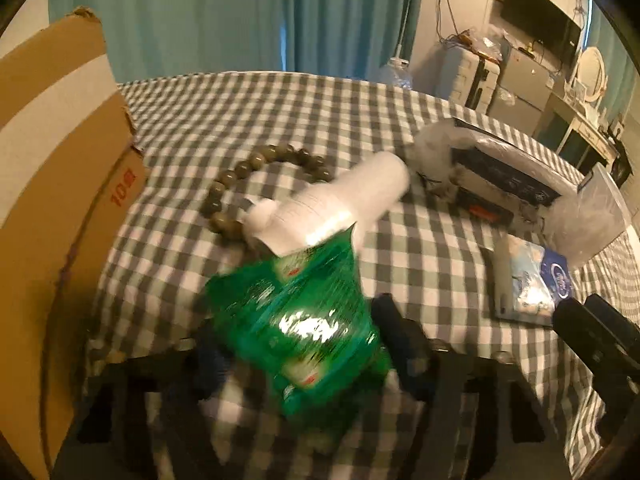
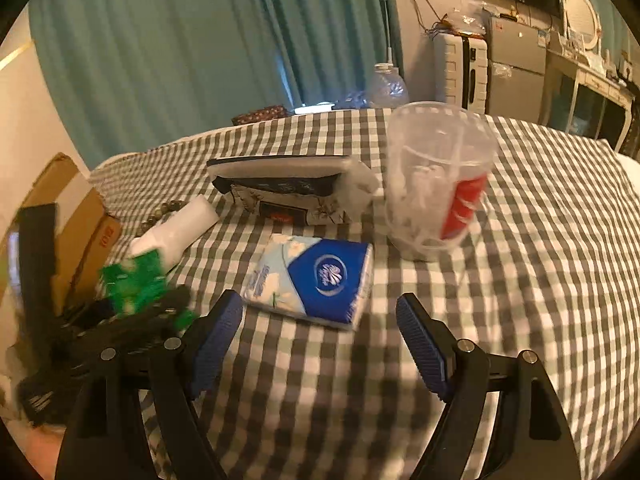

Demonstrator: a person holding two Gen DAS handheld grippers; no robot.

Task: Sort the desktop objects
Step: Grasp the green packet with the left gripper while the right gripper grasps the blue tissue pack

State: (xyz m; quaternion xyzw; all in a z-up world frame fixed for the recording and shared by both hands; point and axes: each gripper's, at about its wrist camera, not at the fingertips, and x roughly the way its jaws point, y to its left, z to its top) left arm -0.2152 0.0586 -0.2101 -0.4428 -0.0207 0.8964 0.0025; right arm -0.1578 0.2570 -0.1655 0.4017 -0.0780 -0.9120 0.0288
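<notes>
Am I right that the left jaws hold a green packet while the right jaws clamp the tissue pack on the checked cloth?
Not quite. The right gripper is open and empty; the tissue pack lies on the checked cloth ahead of it, untouched, as the right wrist view shows. The left gripper does hold the green packet.

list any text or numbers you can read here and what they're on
"10": red print on the cardboard box; the mark after it is unclear.
Tissue pack: round white logo and side print, too blurred to read.
Green packet in the left gripper: blurred.
White bottle: print too small.
</notes>
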